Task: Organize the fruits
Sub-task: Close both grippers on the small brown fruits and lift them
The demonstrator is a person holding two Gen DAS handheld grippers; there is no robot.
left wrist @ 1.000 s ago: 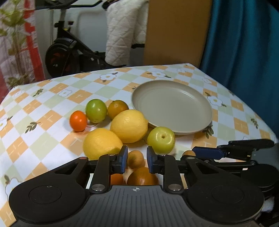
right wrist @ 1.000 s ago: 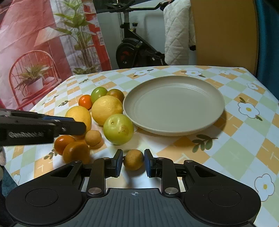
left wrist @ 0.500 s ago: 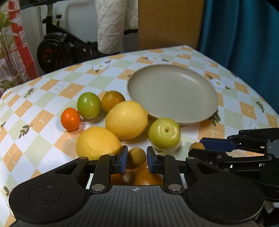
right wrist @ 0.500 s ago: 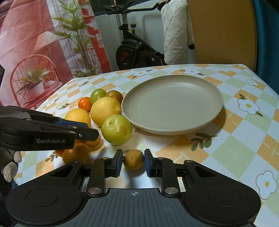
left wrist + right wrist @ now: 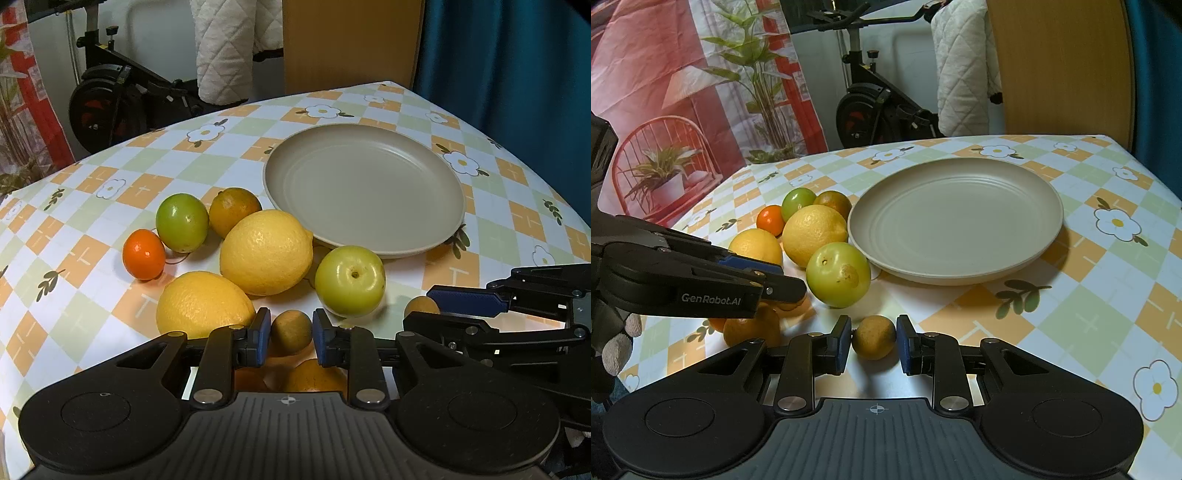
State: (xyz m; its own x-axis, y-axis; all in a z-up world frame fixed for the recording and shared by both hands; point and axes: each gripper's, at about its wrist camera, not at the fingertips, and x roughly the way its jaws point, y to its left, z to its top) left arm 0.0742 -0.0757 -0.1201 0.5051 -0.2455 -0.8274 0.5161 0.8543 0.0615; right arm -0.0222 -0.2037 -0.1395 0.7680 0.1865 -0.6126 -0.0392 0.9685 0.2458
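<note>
In the left wrist view my left gripper [image 5: 291, 336] is shut on a small brownish round fruit [image 5: 291, 332], just in front of the fruit pile. My right gripper [image 5: 873, 343] is shut on a similar small brown fruit [image 5: 874, 336] low over the tablecloth. The beige plate [image 5: 364, 192] is bare and lies beyond both; in the right wrist view the plate [image 5: 955, 218] is ahead and slightly right. Two lemons [image 5: 266, 251] [image 5: 203, 302] and a yellow-green fruit [image 5: 351, 280] lie between the grippers and the plate. The right gripper [image 5: 419, 306] shows from the side at the right.
A green fruit [image 5: 181, 221], a dark orange one [image 5: 234, 210] and a small bright orange one [image 5: 144, 254] sit left of the plate. More orange fruit [image 5: 314, 376] lies under my left gripper. The checked tablecloth [image 5: 1089, 314] spreads to the right. An exercise bike [image 5: 871, 110] stands behind the table.
My left gripper has moved in and tipped further down with its small fruit still between the pads; seen from the right wrist it slid rightward over the pile. The right gripper has kept still.
</note>
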